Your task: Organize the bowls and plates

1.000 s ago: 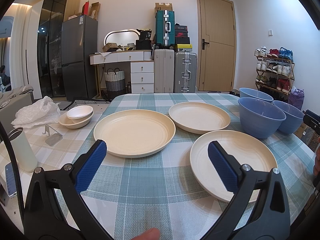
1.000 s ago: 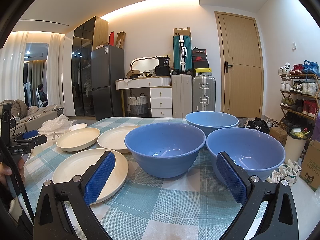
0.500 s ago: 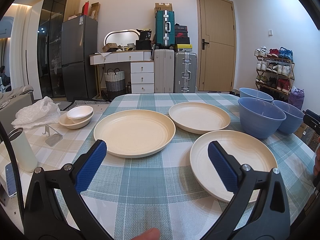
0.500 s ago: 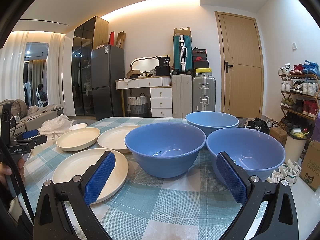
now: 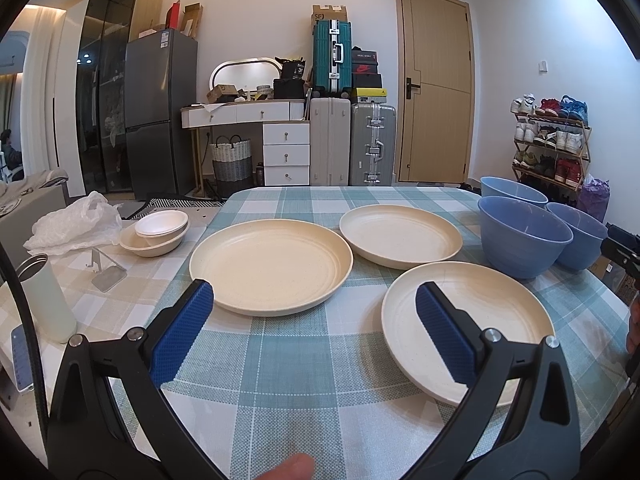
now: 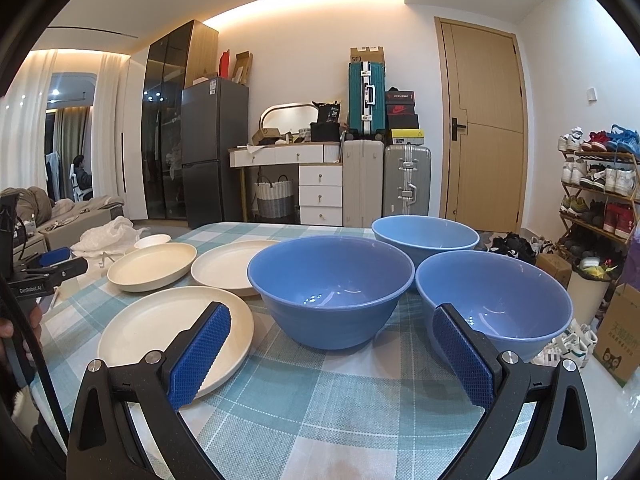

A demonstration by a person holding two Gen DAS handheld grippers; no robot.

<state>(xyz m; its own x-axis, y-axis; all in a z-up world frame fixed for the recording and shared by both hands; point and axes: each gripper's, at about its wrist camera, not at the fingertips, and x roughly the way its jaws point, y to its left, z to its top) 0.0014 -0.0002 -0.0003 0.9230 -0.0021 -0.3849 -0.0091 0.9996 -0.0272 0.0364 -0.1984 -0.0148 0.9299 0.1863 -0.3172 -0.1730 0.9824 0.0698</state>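
Note:
Three cream plates lie separately on the teal checked tablecloth (image 5: pixel 304 380): a left plate (image 5: pixel 271 264), a far plate (image 5: pixel 400 231) and a near right plate (image 5: pixel 468 328). Three blue bowls stand apart at the right: a near-left bowl (image 6: pixel 330 288), a near-right bowl (image 6: pixel 496 300) and a far bowl (image 6: pixel 426 232). My left gripper (image 5: pixel 314 328) hovers open above the near table edge, between the left and right plates. My right gripper (image 6: pixel 328 354) is open in front of the two nearer bowls. Neither holds anything.
On a side table at the left sit a stack of small cream and white bowls (image 5: pixel 160 232), a plastic bag (image 5: pixel 76 220), a metal stand (image 5: pixel 106 272) and a pale tumbler (image 5: pixel 48 296). The table's right edge runs just beyond the bowls.

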